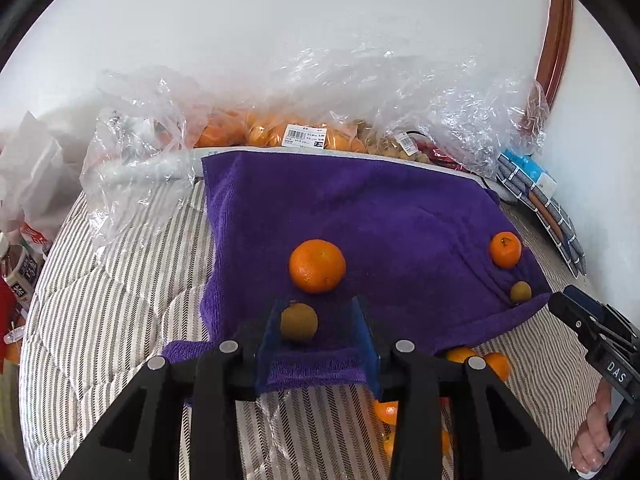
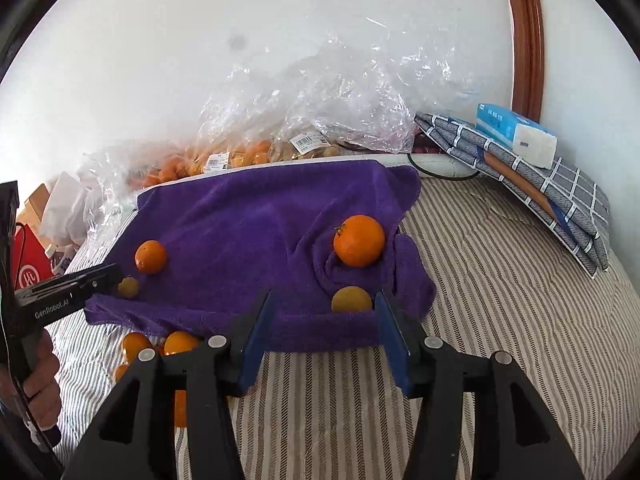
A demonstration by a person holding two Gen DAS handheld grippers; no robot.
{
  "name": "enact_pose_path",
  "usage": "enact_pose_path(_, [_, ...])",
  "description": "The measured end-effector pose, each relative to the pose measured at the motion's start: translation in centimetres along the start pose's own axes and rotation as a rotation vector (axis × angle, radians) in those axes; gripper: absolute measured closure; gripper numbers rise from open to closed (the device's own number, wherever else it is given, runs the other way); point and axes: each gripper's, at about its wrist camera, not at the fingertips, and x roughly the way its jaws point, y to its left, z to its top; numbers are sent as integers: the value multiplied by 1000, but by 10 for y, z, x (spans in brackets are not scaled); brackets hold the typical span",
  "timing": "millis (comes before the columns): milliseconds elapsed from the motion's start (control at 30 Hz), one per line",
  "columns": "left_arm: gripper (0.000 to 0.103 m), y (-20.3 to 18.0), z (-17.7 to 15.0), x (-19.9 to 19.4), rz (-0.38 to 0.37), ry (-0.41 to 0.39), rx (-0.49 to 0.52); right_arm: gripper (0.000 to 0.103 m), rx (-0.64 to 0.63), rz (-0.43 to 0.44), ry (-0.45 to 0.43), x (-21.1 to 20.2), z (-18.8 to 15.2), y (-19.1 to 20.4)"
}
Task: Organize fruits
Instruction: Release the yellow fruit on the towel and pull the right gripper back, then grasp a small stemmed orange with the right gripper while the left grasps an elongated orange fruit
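A purple towel point(image 1: 360, 216) lies on the striped bed and also shows in the right wrist view point(image 2: 240, 224). On it sit a tangerine point(image 1: 317, 266) and a small brown longan point(image 1: 299, 322). My left gripper point(image 1: 318, 320) is open, its blue fingers on either side of that longan without touching it. A second tangerine point(image 1: 505, 249) and longan point(image 1: 520, 291) lie at the towel's right. In the right wrist view these are the tangerine point(image 2: 359, 241) and longan point(image 2: 351, 300). My right gripper point(image 2: 324, 312) is open, the longan just inside its right finger.
Clear plastic bags point(image 1: 304, 136) of tangerines and longans stand behind the towel by the wall. More tangerines in plastic point(image 2: 160, 346) lie on the striped bedding point(image 2: 500, 320) by the towel's front edge. Folded checked cloth point(image 2: 532, 176) and a tissue pack point(image 2: 516, 134) sit far right.
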Motion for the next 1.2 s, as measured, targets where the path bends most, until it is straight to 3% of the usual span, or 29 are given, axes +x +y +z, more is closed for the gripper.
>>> enact_pose_path(367, [68,28,-46,-47,13,33,-41,48,-3,44,54,-19,-31,23])
enact_pose_path(633, [68,63,-75,-51,41,73,-120,51,-47,60,73,-18,-47,53])
enact_pose_path(833, [68,83,-83,-46,-2,94,-174,57,-58,50,92,0,-47,57])
enact_pose_path(967, [68,88,-85,-39,8,106,-182,61,-46,50,115,11,-41,53])
enact_pose_path(1200, [68,85,-79,-34,1,107,-172,61,-48,101,134,25,-33,57])
